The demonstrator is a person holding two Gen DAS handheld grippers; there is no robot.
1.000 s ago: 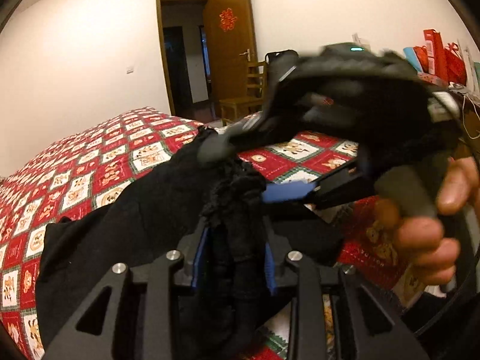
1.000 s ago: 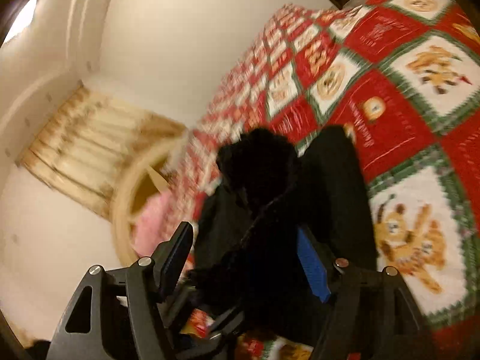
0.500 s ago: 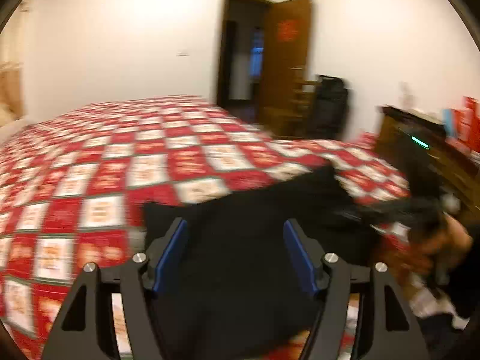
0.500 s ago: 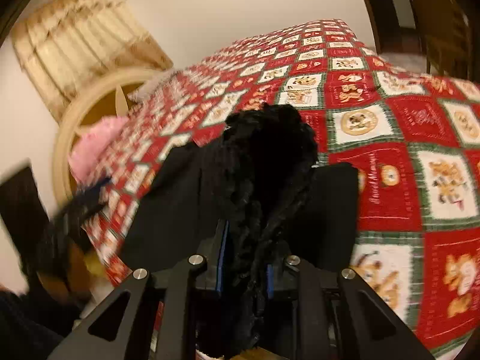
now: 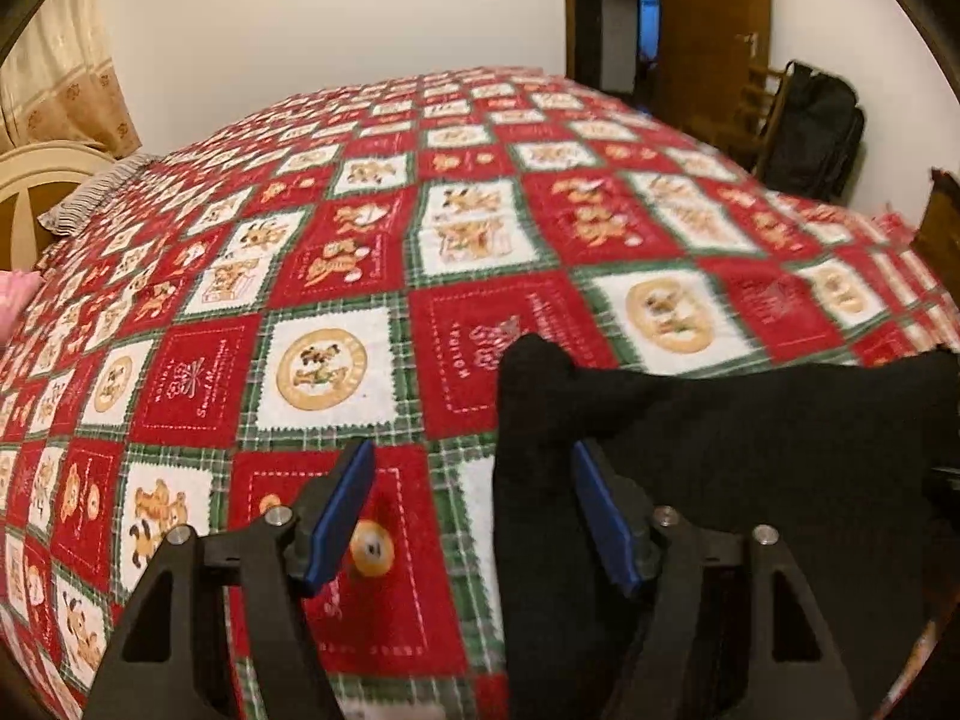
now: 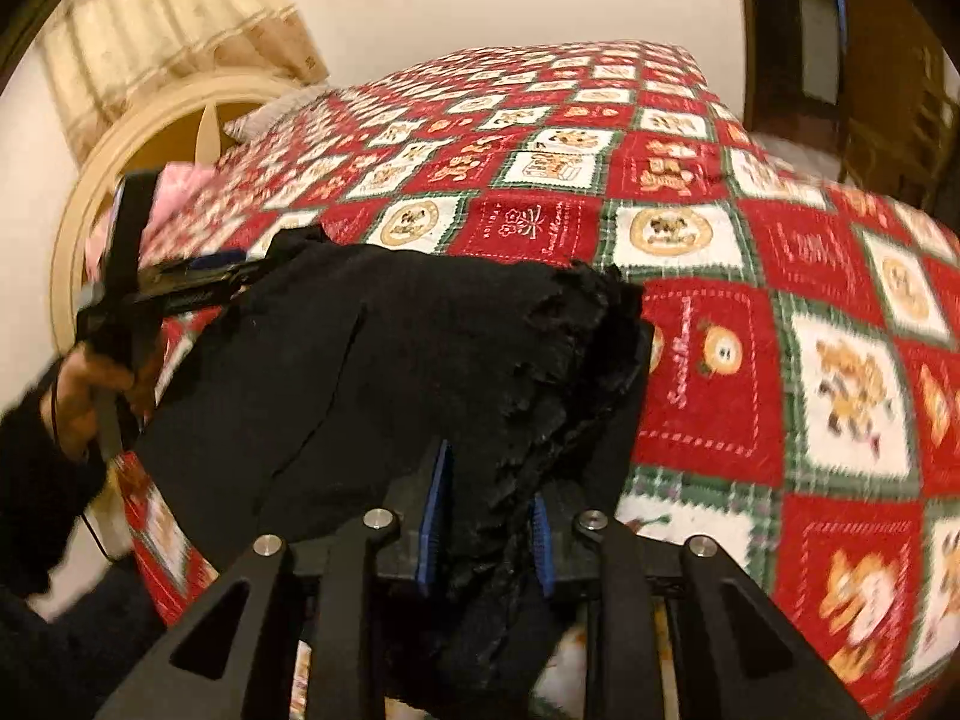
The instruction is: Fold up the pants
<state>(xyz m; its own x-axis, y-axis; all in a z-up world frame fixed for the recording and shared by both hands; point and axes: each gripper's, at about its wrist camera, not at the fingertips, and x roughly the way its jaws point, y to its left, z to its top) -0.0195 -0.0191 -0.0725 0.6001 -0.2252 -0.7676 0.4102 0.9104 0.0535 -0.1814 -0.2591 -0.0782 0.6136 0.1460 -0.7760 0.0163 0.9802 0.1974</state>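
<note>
Black pants (image 6: 420,372) lying bunched at the near edge of the bed (image 6: 780,312), over its red patchwork quilt. Right gripper (image 6: 486,534) pinching a gathered fold of the cloth, jaws easing apart yet pads pressing. Left gripper (image 5: 474,510) spreading wide at the pants' left edge, cloth lying between the jaws, left pad clear.

black pants (image 5: 750,450) cut off at right edge, bedspread (image 6: 840,390) blurred at right, doorway (image 5: 648,12) dark
</note>
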